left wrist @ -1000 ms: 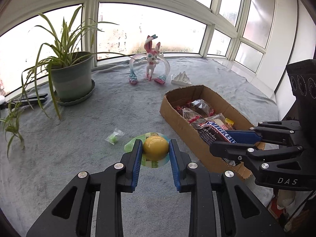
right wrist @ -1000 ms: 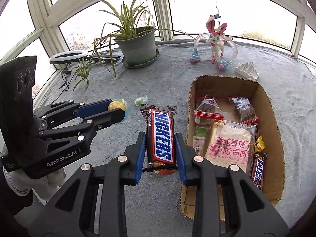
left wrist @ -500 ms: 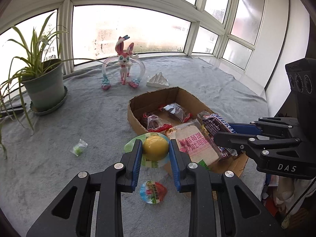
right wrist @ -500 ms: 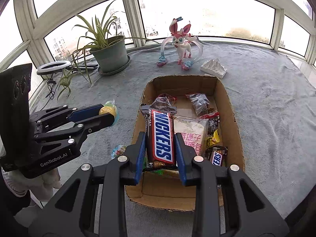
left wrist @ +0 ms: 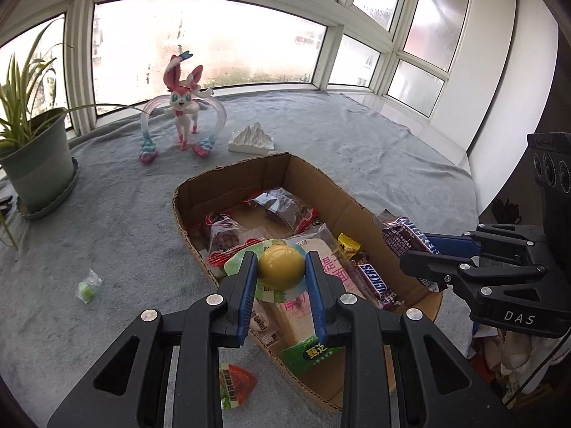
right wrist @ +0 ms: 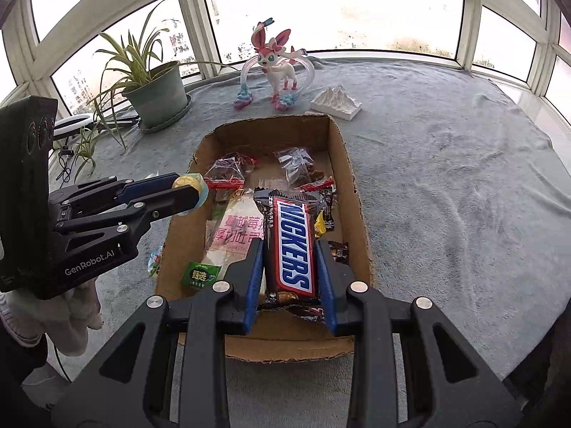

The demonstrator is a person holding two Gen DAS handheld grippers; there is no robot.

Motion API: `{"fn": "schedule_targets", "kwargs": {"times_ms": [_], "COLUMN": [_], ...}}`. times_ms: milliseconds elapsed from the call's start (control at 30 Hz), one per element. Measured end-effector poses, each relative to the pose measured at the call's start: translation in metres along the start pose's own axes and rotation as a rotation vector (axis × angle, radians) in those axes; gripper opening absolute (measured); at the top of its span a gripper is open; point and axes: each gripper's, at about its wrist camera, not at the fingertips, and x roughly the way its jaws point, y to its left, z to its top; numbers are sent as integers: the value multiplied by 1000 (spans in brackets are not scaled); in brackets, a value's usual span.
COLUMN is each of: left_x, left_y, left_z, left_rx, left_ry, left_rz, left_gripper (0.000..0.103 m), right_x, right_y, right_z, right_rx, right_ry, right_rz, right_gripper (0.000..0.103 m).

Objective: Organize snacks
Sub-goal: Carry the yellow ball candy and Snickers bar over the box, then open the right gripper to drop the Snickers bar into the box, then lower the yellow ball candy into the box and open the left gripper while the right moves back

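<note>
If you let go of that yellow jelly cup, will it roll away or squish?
The jelly cup looks round and smooth, so it might roll a little. It hangs over the box, full of soft packets, which would probably stop it. The left tool squeezes its sides and it keeps its dome, so it seems fairly firm and light.

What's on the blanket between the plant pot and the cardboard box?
Left wrist view: only a small green wrapped candy lies on the grey blanket between the plant pot and the cardboard box; otherwise bare.
</note>
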Motion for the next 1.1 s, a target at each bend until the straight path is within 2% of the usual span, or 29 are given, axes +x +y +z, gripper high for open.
{"fn": "schedule_targets", "kwargs": {"times_ms": [200, 500, 567, 633, 1100], "left_x": [12, 18, 18, 18, -3], "left_y": [-12, -15, -16, -16, -4], "left_z": [1, 2, 2, 1, 1], "left_rx": [18, 28, 29, 28, 14], "left_ry": [20, 41, 42, 45, 18], "left_rz": [-15, 2, 4, 6, 15], "left_gripper": [26, 27, 27, 27, 27], "right_x": [7, 9, 9, 7, -2], "right_y": [-8, -8, -7, -6, 12], "right_z": [-7, -8, -9, -9, -8], "right_rx": [24, 28, 27, 24, 37], "right_ry": [21, 29, 28, 20, 0], "right_rz": [-5, -14, -16, -24, -10], "right_gripper": [30, 31, 40, 45, 45]}}
